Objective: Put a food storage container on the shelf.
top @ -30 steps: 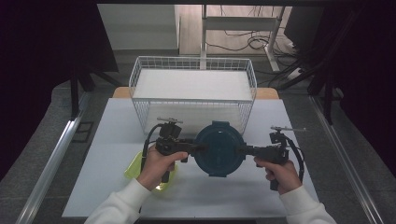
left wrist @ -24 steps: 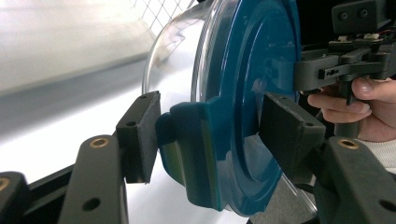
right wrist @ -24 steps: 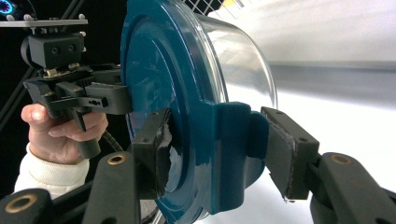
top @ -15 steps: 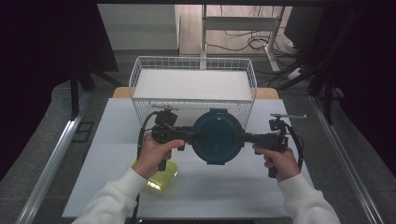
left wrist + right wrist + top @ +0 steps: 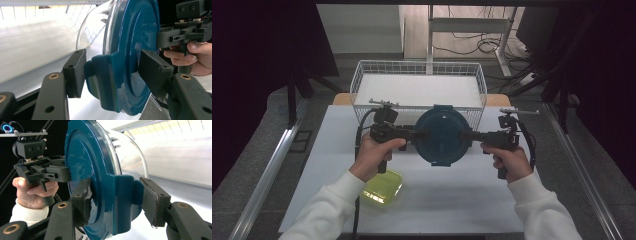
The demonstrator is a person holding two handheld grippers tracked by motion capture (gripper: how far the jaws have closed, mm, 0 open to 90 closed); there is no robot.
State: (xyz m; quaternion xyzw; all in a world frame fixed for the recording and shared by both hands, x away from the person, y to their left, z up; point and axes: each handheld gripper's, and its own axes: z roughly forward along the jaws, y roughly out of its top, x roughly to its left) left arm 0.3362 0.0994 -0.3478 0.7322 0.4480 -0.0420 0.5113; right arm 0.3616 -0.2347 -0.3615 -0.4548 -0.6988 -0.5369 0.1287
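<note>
White tabletop [image 5: 452, 200] w/ a wooden board edge [image 5: 343, 98] peeking out at the far corners. Grey carpet-like floor [image 5: 272, 130] either side; metal rails [image 5: 267, 175] run along the table's left & right, angled toward the far end. Dark curtains/panels [image 5: 267, 45] on both flanks, nearly black. Behind the table, a white wall panel [image 5: 357, 27] at left, then a lighter wood-tone floor strip [image 5: 417, 30] w/ black cables [image 5: 467, 42] strewn across it. A pale metal stand frame [image 5: 462, 25] sits there, legs splayed right. Light is even, from overhead; the tabletop is brightest.
</note>
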